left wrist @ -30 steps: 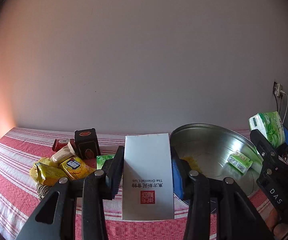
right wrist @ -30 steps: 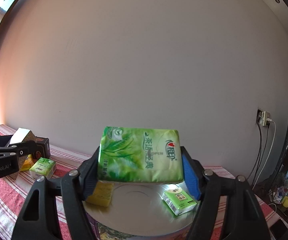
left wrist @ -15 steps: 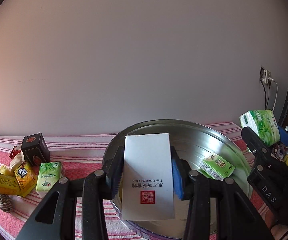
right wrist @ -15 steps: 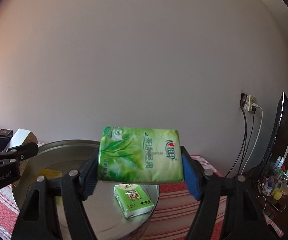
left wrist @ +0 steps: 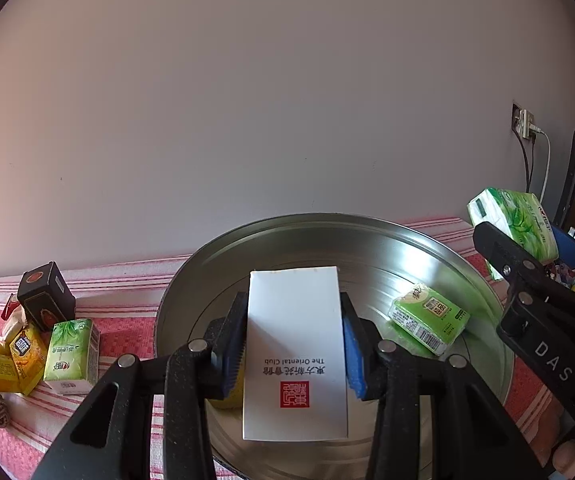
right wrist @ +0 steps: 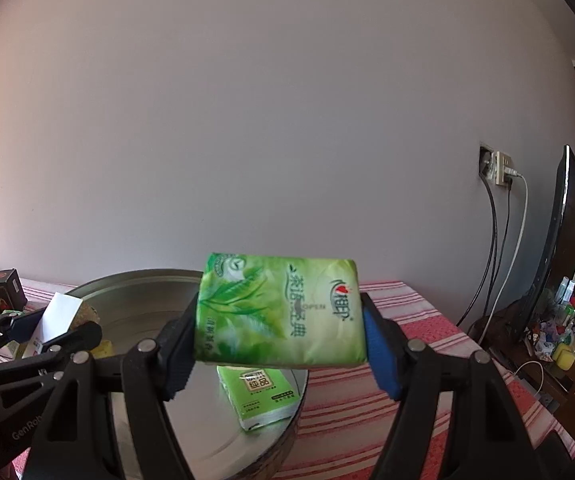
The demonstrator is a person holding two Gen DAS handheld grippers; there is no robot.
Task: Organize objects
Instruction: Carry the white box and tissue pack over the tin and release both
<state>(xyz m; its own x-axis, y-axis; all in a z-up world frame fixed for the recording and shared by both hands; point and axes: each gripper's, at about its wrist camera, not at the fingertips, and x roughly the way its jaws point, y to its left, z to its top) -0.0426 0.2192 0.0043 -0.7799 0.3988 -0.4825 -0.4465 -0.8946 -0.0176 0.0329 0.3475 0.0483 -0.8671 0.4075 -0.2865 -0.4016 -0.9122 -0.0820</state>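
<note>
I have the left gripper (left wrist: 293, 340) clamping the white rectangular card box (left wrist: 295, 350) and the right gripper (right wrist: 279, 344) clamping the green tissue pack (right wrist: 279, 312), both over the round metal tray (left wrist: 367, 224). Next I should lower and release each, clear of the small green pack (left wrist: 429, 322) at three o'clock.

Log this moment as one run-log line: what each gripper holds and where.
left gripper: shut on white box, over metal tray | right gripper: shut on green tissue pack, over tray | small green pack in tray

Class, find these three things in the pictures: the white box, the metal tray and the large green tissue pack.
white box (left wrist: 295, 344), left wrist view, middle of its top face.
metal tray (left wrist: 327, 218), left wrist view, far rim.
large green tissue pack (right wrist: 281, 312), right wrist view, middle of its printed front.
</note>
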